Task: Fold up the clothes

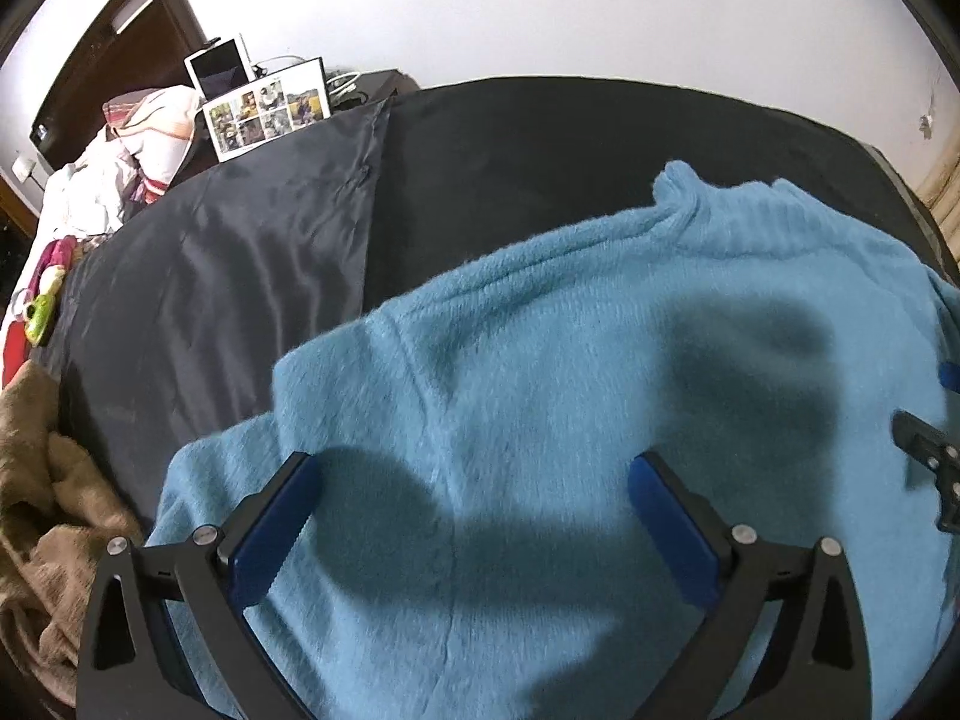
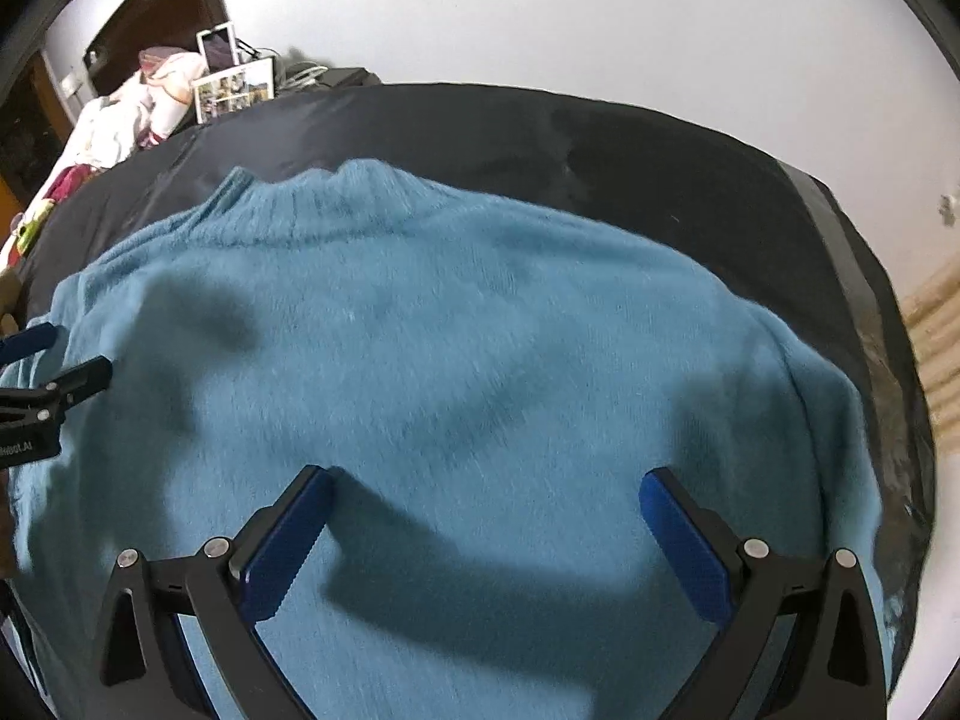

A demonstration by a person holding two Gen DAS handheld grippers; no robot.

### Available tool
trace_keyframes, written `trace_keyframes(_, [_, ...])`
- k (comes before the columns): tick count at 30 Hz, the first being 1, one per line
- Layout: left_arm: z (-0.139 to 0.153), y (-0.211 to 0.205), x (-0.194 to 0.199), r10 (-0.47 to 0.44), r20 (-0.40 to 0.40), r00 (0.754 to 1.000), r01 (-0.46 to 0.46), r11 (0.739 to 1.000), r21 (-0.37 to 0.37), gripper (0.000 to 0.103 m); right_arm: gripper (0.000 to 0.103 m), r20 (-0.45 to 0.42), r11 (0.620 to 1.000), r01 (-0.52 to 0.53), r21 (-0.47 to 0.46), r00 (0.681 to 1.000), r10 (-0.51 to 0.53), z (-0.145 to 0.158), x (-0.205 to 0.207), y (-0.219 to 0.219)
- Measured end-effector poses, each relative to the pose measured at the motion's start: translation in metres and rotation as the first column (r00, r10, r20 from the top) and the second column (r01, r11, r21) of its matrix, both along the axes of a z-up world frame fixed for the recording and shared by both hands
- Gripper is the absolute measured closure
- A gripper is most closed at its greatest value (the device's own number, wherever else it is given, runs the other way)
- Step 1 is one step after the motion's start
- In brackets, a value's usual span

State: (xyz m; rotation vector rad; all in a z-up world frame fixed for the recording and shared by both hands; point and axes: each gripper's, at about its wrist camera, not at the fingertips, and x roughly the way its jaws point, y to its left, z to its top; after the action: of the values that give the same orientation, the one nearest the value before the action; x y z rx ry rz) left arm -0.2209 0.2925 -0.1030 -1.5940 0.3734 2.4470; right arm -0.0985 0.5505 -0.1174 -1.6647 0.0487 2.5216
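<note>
A fuzzy light-blue sweater lies spread flat on a black sheet, its ribbed collar at the far side. It also fills the right wrist view, collar at the top left. My left gripper is open and empty, hovering over the sweater's left part. My right gripper is open and empty over the sweater's right part. The right gripper's fingertips show at the right edge of the left wrist view. The left gripper's fingertips show at the left edge of the right wrist view.
The black sheet covers the bed. A tan fuzzy garment lies crumpled at the left. A photo collage, a tablet and a pile of pale clothes sit at the far left. A white wall stands behind the bed.
</note>
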Motion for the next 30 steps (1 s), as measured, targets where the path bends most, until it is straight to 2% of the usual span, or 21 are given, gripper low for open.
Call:
trace_keyframes(5, [0.005,-0.005,0.034,0.009,0.048,0.999,-0.01,0.999,0.03,0.0,0.0,0.009,0.998,-0.047,-0.029,0.999,0.048,0.012,0.059,-0.005])
trace_keyframes(10, [-0.002,-0.003,0.089,0.043,0.1,0.994,-0.044,0.999,0.007,0.0,0.0,0.076,0.992,-0.117,-0.043,0.99,0.12,0.002,0.129,-0.014])
trace_keyframes(12, [-0.004,0.001,0.105,0.054,0.094,0.994,-0.054,0.999,-0.006,0.0,0.0,0.091,0.99,-0.136,-0.033,0.986,0.139,-0.002,0.147,-0.021])
trace_keyframes(15, [-0.006,0.006,0.129,0.072,0.08,0.994,-0.07,0.997,-0.026,0.0,0.0,0.054,0.983,-0.18,-0.018,0.982,0.181,-0.002,0.169,-0.026])
trace_keyframes(20, [-0.003,0.01,0.141,0.154,0.092,0.984,-0.15,0.987,-0.054,0.0,0.0,0.053,0.979,-0.2,-0.032,0.978,0.201,0.0,0.183,-0.024])
trace_keyframes(22, [0.002,0.015,0.152,0.159,0.087,0.983,-0.155,0.987,-0.051,0.0,0.0,0.017,0.976,-0.214,-0.034,0.977,0.214,0.008,0.198,-0.02])
trace_keyframes(26, [0.012,0.035,0.177,0.128,0.074,0.989,-0.124,0.991,-0.053,0.0,0.0,-0.065,0.984,-0.178,-0.001,0.982,0.177,0.024,0.236,0.009])
trace_keyframes(30, [0.02,0.062,0.205,0.074,0.07,0.995,-0.071,0.996,-0.048,0.0,0.0,-0.074,0.996,-0.087,-0.029,0.994,0.084,0.033,0.272,0.051])
